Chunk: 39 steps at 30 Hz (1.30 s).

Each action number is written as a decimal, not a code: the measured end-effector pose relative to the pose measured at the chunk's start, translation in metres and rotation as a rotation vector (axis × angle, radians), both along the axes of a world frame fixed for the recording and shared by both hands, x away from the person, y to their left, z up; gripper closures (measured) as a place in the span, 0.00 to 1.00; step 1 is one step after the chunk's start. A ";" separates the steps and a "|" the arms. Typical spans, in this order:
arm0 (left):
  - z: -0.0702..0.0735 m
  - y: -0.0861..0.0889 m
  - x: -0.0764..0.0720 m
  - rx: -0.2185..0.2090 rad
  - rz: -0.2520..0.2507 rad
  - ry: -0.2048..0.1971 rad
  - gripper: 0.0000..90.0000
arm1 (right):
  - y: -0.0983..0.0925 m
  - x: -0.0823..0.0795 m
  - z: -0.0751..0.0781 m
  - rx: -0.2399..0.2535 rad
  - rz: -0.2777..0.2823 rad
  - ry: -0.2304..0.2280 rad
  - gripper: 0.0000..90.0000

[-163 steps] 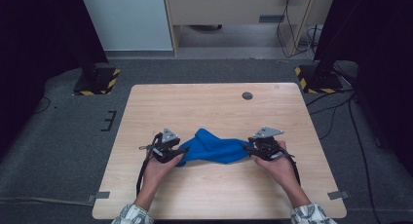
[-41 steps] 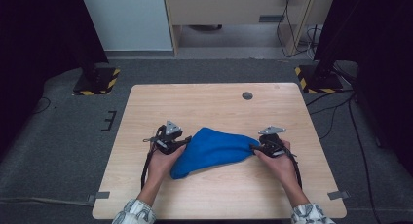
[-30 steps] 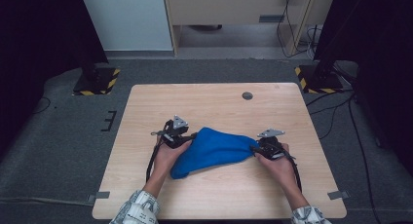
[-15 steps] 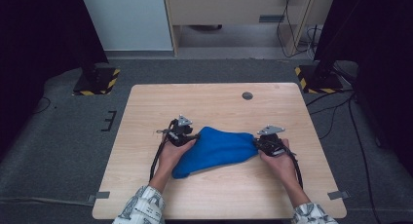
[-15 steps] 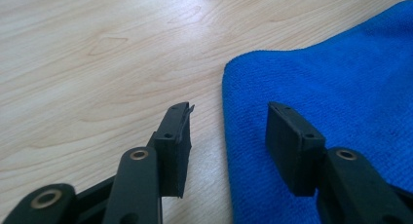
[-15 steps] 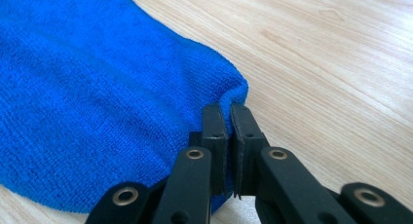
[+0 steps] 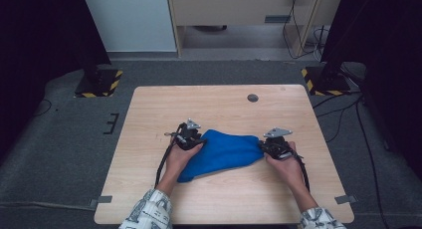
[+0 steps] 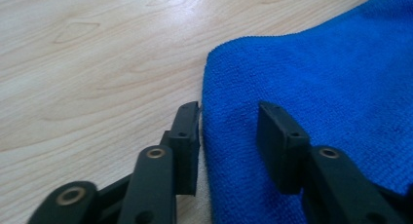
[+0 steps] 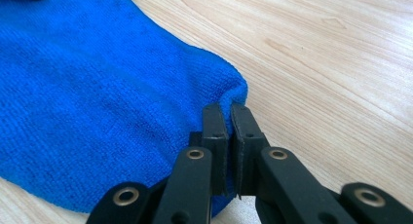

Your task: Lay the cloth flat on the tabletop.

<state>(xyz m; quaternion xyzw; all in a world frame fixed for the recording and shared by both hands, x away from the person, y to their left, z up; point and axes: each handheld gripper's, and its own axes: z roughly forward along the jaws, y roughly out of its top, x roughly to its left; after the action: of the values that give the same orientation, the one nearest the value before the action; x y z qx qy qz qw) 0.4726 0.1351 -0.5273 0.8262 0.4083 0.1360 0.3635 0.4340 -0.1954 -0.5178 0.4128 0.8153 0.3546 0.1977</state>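
A blue microfibre cloth (image 7: 224,152) lies folded on the wooden table (image 7: 199,104), between the two hands. My left gripper (image 7: 197,139) is at the cloth's upper left edge. In the left gripper view its jaws (image 8: 229,117) stand open astride the hem of the cloth (image 8: 316,78), one on the wood and one over the fabric; they have just been closing. My right gripper (image 7: 263,145) is shut on the cloth's right corner. The right gripper view shows the fabric (image 9: 97,87) pinched between its pads (image 9: 229,109).
A small round dark grommet (image 7: 253,97) sits near the table's far edge. Black cables trail from both grippers along the forearms. Dark floor and yellow-black striped stand feet (image 7: 99,84) surround the table.
The cloth, bunched between the grippers earlier, now lies spread as a flat wedge. My left gripper has shifted right and slightly away from me onto the cloth's upper left edge. The right hand has stayed put.
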 end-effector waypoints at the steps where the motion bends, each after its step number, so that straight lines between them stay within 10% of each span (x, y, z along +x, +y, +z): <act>1: 0.000 0.000 0.000 0.001 -0.002 0.001 0.71 | 0.000 0.000 0.000 0.006 -0.001 0.001 0.96; 11: 0.001 -0.001 -0.001 -0.012 -0.016 -0.001 0.96 | 0.006 -0.002 0.006 0.032 0.020 -0.016 0.96; 39: 0.057 0.028 -0.012 -0.012 0.039 -0.167 0.98 | 0.036 -0.002 0.032 0.099 0.065 -0.112 0.96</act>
<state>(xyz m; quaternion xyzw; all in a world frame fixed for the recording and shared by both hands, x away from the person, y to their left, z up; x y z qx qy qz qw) 0.4610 0.1635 -0.4699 0.8018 0.3935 0.2089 0.3982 0.4322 -0.1599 -0.4856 0.3747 0.7975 0.4233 0.2108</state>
